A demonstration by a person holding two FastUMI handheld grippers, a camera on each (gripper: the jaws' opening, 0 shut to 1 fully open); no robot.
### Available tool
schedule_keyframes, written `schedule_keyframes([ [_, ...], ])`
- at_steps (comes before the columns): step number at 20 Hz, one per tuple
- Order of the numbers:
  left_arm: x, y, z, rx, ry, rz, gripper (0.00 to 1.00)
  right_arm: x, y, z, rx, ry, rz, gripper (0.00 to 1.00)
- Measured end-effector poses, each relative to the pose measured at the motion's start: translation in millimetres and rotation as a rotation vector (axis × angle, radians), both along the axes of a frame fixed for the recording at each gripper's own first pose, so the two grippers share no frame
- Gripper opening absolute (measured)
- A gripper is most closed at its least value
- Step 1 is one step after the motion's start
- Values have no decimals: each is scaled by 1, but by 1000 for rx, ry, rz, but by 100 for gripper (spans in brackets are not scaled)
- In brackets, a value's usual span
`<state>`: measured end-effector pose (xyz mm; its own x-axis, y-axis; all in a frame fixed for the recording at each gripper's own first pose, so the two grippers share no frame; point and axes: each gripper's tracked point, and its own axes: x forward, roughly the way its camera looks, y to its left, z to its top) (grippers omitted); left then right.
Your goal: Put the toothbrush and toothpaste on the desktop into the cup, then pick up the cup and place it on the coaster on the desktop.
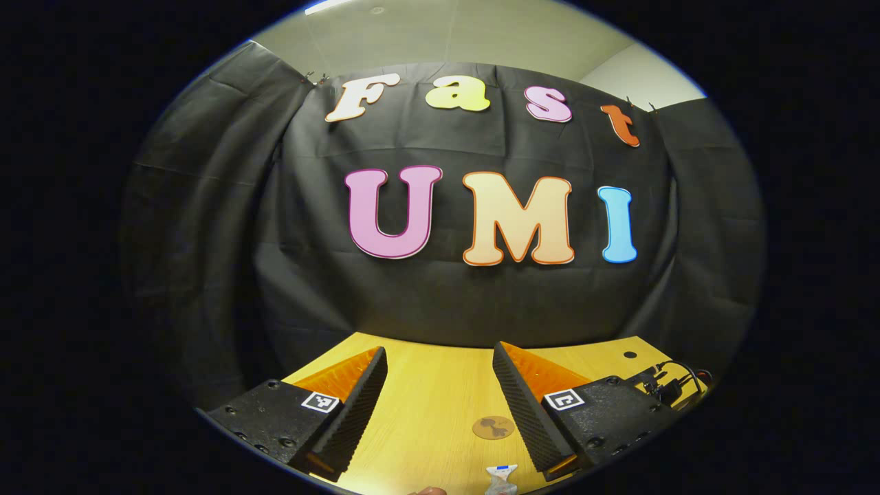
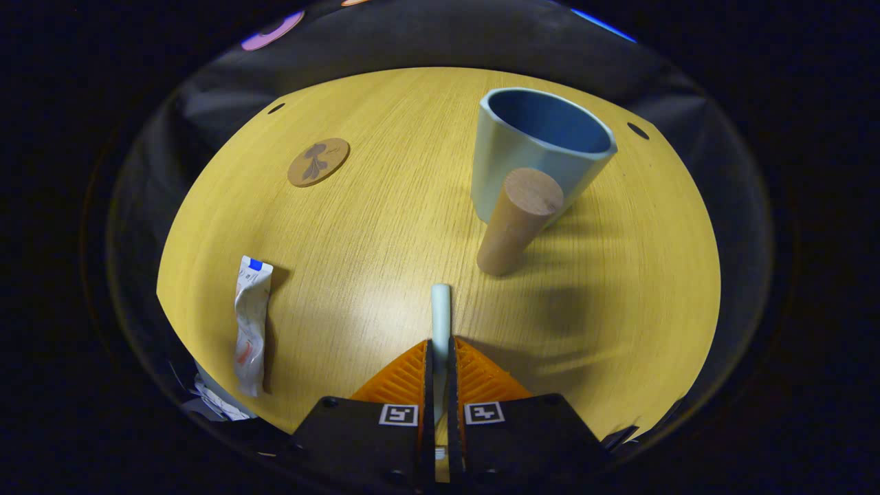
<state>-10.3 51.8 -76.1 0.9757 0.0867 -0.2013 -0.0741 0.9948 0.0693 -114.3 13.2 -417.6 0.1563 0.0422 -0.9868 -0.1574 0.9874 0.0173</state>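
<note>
My right gripper (image 2: 440, 342) is shut on the pale toothbrush (image 2: 440, 309), whose end sticks out forward between the fingers, over the wooden desktop (image 2: 357, 227). Ahead and to the right stands the blue cup (image 2: 505, 165), upright, its wooden handle (image 2: 519, 220) pointing toward me. The crumpled white toothpaste tube (image 2: 251, 323) lies flat at the left. The round brown coaster (image 2: 318, 161) lies at the far left. In the left gripper view my left gripper (image 1: 438, 350) is open and holds nothing, raised above the desktop, with the coaster (image 1: 493, 427) and the toothpaste tube (image 1: 502, 478) below between its fingers.
Black cables (image 1: 670, 385) lie at the desktop's right edge in the left gripper view. The black cloth wall (image 1: 440, 302) closes off the far side of the desk. Small holes (image 2: 637, 130) mark the desktop's far corners.
</note>
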Motion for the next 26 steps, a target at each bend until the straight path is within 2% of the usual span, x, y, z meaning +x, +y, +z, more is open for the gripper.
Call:
schedule_keyframes([
  [6,-8,-24,-49,-44,148,-78,92,1,1,-1,53,37,-34,10],
  [9,-14,-32,-72,-31,220,-115,93,2,1,0,42,16,-9,10],
  [14,-32,-54,-125,-71,381,-169,93,3,1,0,27,1,29,11],
  [19,-62,-64,-188,-90,628,-204,93,3,1,-1,46,9,26,10],
  [22,-76,-70,-212,-125,707,-207,93,4,1,0,49,6,36,10],
  [26,-88,-68,-239,-103,793,-194,92,5,2,0,53,-1,40,10],
])
